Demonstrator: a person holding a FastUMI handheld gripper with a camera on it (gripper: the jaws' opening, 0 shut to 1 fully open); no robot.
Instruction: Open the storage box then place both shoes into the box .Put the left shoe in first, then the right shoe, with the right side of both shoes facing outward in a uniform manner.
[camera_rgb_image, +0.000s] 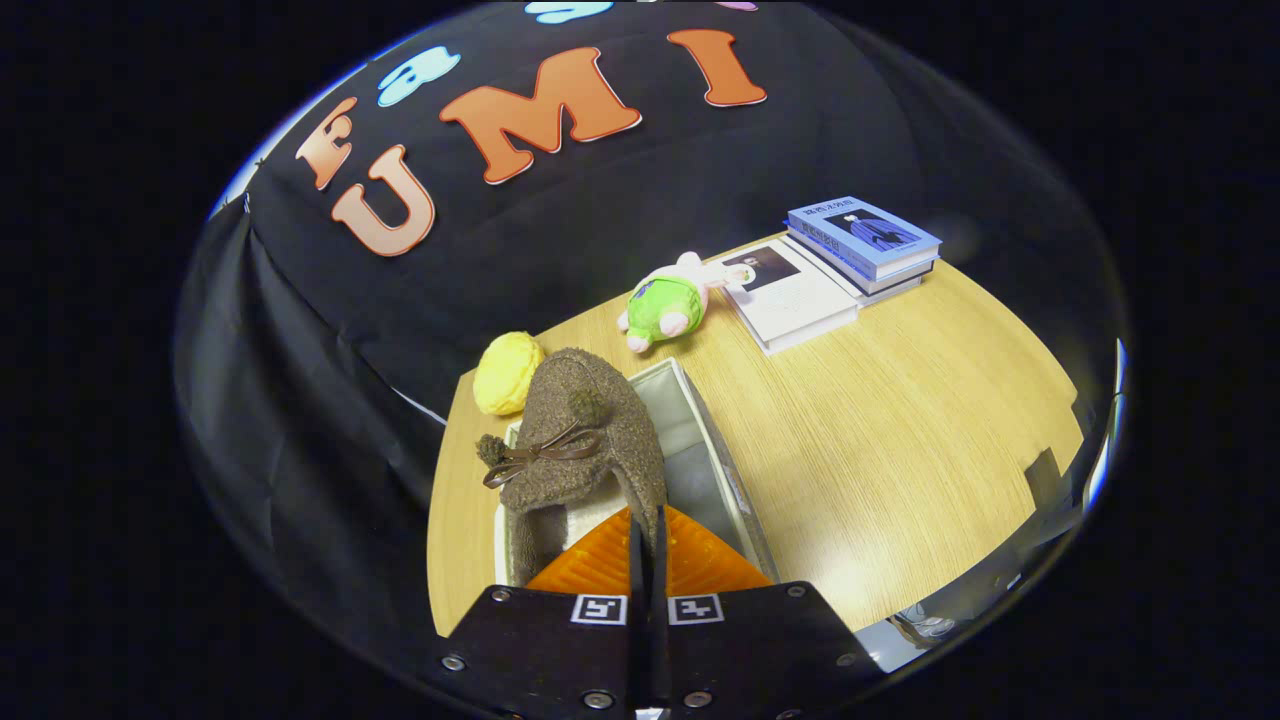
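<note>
Storage box (700, 440) interior mostly hidden behind brown shoe (580, 440).

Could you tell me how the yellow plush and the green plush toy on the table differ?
The yellow plush is round and one colour, while the green plush toy has pink limbs. The yellow one sits at the table edge just behind the brown shoe held in the tool; the green one lies farther off, against the white book. Both are soft toys.
</note>
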